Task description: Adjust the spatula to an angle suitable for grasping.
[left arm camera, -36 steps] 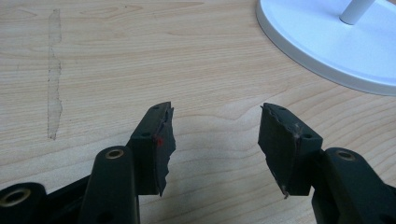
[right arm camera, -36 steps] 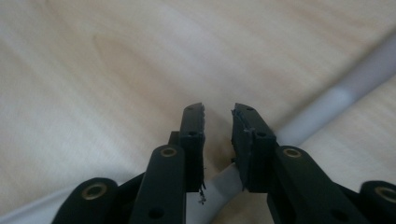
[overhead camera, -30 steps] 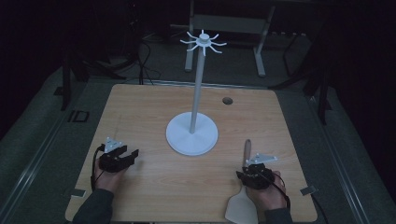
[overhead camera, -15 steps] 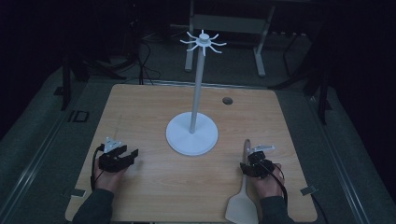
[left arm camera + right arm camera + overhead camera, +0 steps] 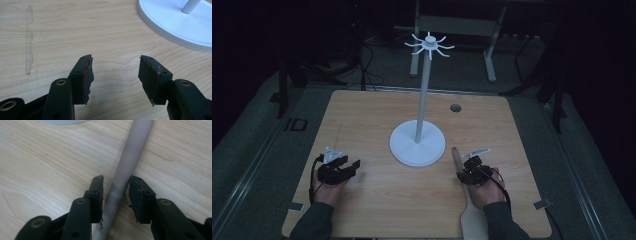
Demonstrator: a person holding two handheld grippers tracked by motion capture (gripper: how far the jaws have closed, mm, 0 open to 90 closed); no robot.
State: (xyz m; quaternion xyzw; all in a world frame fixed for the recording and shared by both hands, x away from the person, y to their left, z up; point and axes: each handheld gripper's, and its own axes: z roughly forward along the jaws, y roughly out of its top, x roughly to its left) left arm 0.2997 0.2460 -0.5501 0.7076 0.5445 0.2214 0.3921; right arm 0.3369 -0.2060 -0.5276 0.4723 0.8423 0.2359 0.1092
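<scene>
The light wooden desk (image 5: pixel 377 120) lies in dim light, so small detail is hard to make out in the high view. Near its middle stands a white stand with a round flat base (image 5: pixel 417 143), a slim upright pole and a ring of short curved hooks at the top. A small dark round hole (image 5: pixel 455 107) sits in the desk near the far edge.

A pale spatula with a long grey-brown round handle (image 5: pixel 458 159) lies on the desk at the right, just beside the base; its flat blade is partly covered by the person's right hand (image 5: pixel 483 190) and cut off by the bottom edge.

The right tongs (image 5: pixel 466 169) sit over the handle. In the right gripper view the smooth matte handle runs between the two black jaws; they stand close on either side with a narrow gap showing at the left, not yet pressed onto it.

The left tongs (image 5: pixel 352 166) rest low at the desk's left, held by the left hand (image 5: pixel 328 189). The left gripper view shows the jaws spread wide over bare wood grain, their pads (image 5: pixel 86 75) worn and ragged, a faint pale streak on the wood, and the base's smooth rim.
</scene>
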